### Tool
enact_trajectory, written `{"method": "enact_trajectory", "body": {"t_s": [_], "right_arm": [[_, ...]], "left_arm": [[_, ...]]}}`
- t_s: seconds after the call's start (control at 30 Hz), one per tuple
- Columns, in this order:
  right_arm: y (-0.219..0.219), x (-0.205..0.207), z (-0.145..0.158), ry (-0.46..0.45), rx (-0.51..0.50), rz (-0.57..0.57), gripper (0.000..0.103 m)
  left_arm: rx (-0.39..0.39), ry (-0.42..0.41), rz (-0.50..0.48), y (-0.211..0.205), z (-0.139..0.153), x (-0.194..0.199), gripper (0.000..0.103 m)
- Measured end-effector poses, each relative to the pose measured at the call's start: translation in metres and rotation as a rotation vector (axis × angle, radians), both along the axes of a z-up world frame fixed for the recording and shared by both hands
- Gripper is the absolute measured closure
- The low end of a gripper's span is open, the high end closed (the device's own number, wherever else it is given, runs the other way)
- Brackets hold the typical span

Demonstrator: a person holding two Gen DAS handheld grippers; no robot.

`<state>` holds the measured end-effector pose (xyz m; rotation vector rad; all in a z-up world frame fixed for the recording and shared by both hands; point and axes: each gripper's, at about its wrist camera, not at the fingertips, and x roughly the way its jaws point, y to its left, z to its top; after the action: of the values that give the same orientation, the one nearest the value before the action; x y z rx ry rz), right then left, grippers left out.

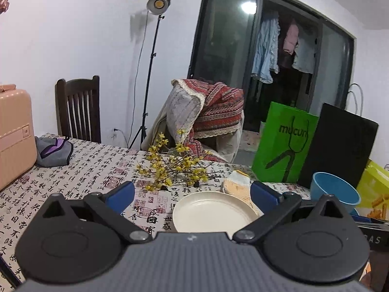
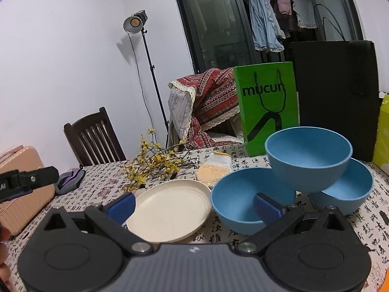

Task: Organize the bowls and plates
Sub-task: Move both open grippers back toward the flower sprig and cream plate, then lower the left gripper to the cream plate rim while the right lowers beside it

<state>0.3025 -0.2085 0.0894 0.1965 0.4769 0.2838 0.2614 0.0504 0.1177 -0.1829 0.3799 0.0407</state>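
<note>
On a calligraphy-print tablecloth (image 2: 243, 160), a round cream plastic plate (image 2: 170, 210) lies flat at 12 o'clock of the left gripper (image 1: 192, 194), whose blue-padded fingers are spread wide and empty. The right gripper (image 2: 194, 205), equally agape, faces three blue plastic bowls (image 2: 308, 158) at 1 o'clock, the topmost apparently resting on two lower ones.
</note>
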Motion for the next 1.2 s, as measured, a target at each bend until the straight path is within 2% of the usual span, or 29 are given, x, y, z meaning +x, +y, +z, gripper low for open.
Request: {"method": "enact_trajectory", "body": {"t_s": [0.3, 0.57, 0.93, 1.2], "right_arm": [[0.002, 0.034, 0.002, 0.038, 0.006, -0.006, 0.000], [0.001, 0.060, 0.004, 0.055, 0.020, -0.030, 0.000], [0.011, 0.094, 0.003, 0.050, -0.016, -0.045, 0.000], [0.022, 0.114, -0.008, 0.061, -0.047, -0.034, 0.000]], "left_arm": [[-0.021, 0.059, 0.042, 0.009, -0.009, 0.039, 0.000], [-0.075, 0.092, 0.071, 0.016, -0.011, 0.068, 0.000], [-0.115, 0.121, 0.100, 0.016, -0.019, 0.108, 0.000], [-0.134, 0.118, 0.119, 0.028, -0.033, 0.121, 0.000]]}}
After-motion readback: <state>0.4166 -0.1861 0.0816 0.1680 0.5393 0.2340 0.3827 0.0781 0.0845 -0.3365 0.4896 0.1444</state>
